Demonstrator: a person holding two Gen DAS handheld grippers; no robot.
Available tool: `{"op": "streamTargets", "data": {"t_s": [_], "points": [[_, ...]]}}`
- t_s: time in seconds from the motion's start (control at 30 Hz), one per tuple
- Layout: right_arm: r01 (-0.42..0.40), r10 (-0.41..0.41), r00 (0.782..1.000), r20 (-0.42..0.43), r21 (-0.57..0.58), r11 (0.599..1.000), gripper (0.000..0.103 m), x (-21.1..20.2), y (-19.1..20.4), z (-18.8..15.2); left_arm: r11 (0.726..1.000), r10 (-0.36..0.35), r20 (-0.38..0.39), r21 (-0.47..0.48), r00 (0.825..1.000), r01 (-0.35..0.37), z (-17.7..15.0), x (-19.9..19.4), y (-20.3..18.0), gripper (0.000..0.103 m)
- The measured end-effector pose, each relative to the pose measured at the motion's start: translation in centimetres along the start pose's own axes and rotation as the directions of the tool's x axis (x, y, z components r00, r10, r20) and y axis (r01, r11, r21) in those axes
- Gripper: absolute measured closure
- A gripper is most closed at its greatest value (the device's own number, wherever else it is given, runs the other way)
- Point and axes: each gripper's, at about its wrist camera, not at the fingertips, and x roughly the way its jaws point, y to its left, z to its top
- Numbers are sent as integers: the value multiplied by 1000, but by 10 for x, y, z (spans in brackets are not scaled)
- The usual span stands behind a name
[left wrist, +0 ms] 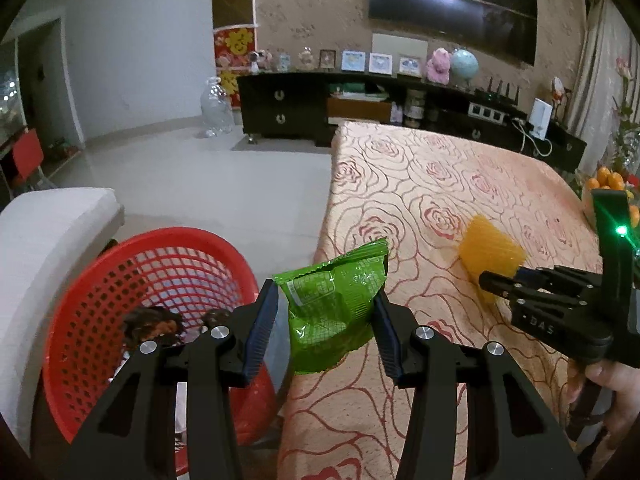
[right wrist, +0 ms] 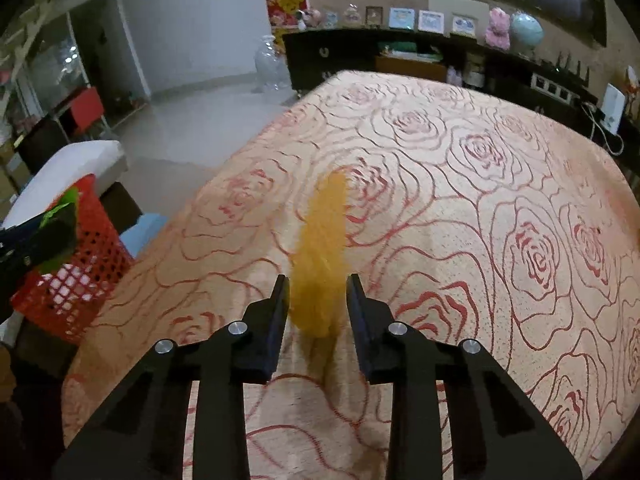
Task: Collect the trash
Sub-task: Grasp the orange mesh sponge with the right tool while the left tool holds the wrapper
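The room is a bit dim, with warm light from above. A ceiling lamp makes a bright spot on the dark TV. The pictures bend round at the edges with black corners, and the yellow wrapper looks blurry.

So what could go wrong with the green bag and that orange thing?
The left gripper pinches the green snack wrapper only by its sides, short of the red mesh basket; it may slip and drop onto the floor. The right gripper squeezes just the near end of the orange mesh wrapper. That soft mesh could slide out, or drag on the rose-patterned tablecloth.
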Motion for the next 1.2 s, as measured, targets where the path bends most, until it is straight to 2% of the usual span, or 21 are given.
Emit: {"op": "streamTargets", "data": {"t_s": [0.4, 0.57, 0.6, 0.63, 0.67, 0.73, 0.77, 0.97, 1.13, 1.2], "points": [[-71, 79, 992, 103, -80, 994, 74, -48, 42, 12, 997, 73, 71, -40, 995, -71, -7, -40, 30, 59], [-86, 90, 990, 110, -44, 995, 73, -57, 33, 13, 995, 86, 81, -65, 993, -81, -10, -48, 45, 59], [-76, 78, 991, 109, -28, 997, 70, -55, 29, 14, 994, 87, 81, -69, 993, -81, -10, -48, 46, 59], [-64, 65, 992, 105, -13, 998, 60, -52, 23, 14, 994, 87, 81, -74, 993, -81, -10, -49, 48, 59], [-51, 50, 994, 96, 1, 999, 41, -47, 17, 14, 994, 87, 82, -79, 993, -80, -10, -50, 49, 59], [-30, 27, 996, 87, 35, 999, 22, -37, 8, 13, 993, 87, 85, -83, 993, -80, -10, -51, 51, 59], [-21, 16, 996, 84, 55, 998, 20, -31, 4, 13, 993, 88, 88, -86, 992, -80, -9, -52, 51, 59], [0, -1, 1000, 18, 35, 999, 18, 13, 15, 15, 993, 100, 92, -69, 991, -93, -11, -51, 47, 59], [18, -18, 1000, 7, 7, 1000, 18, 36, 29, 21, 992, 114, 87, -58, 990, -109, -12, -50, 47, 59], [25, -25, 1000, -8, -13, 1000, 26, 42, 34, 21, 992, 122, 85, -55, 989, -117, -13, -48, 48, 59]]}}
